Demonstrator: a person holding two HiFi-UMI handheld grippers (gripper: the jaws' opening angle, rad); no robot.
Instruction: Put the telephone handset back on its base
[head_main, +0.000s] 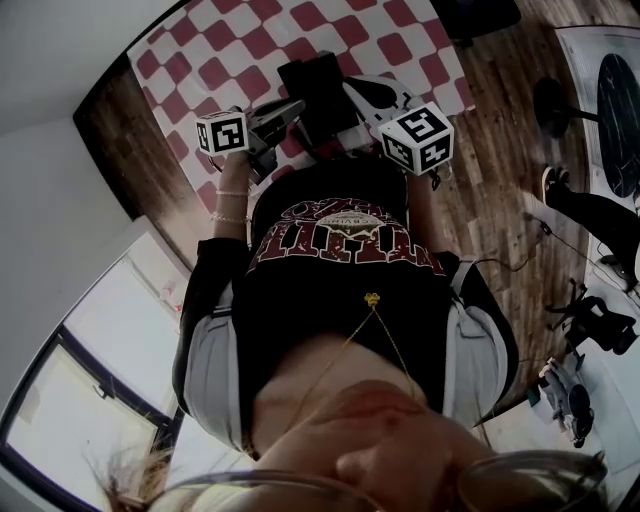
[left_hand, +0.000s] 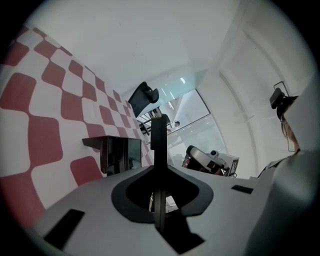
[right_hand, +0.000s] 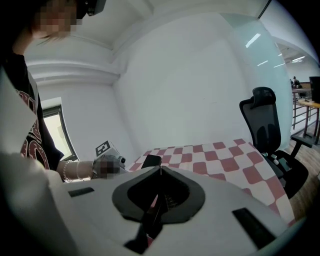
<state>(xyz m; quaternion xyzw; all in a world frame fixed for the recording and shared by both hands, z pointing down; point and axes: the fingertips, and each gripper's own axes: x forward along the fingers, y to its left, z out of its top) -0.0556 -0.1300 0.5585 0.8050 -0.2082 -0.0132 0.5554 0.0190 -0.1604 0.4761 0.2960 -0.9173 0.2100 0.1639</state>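
While I held both tools out over the table, the left gripper (left_hand: 160, 122) showed its two jaws pressed flat together into one thin dark blade, with nothing caught between them. The right gripper (right_hand: 160, 169) was clenched the same way, its jaws meeting in a fine line and carrying nothing.

The black telephone (head_main: 312, 85) sat on the red-and-white checked cloth (head_main: 400, 45), just ahead of the two grippers and roughly between their tips in the head view. From the left gripper view it stood as a dark boxy shape to the left of the closed jaws, clearly apart from them. In the right gripper view only its top corner peeked over the tool's grey body. I could not separate the handset from the base in any view, so I could not tell whether it lay in its cradle.

A black office chair (right_hand: 267, 125) stood beyond the far edge of the table, on the wooden floor (head_main: 500, 200).
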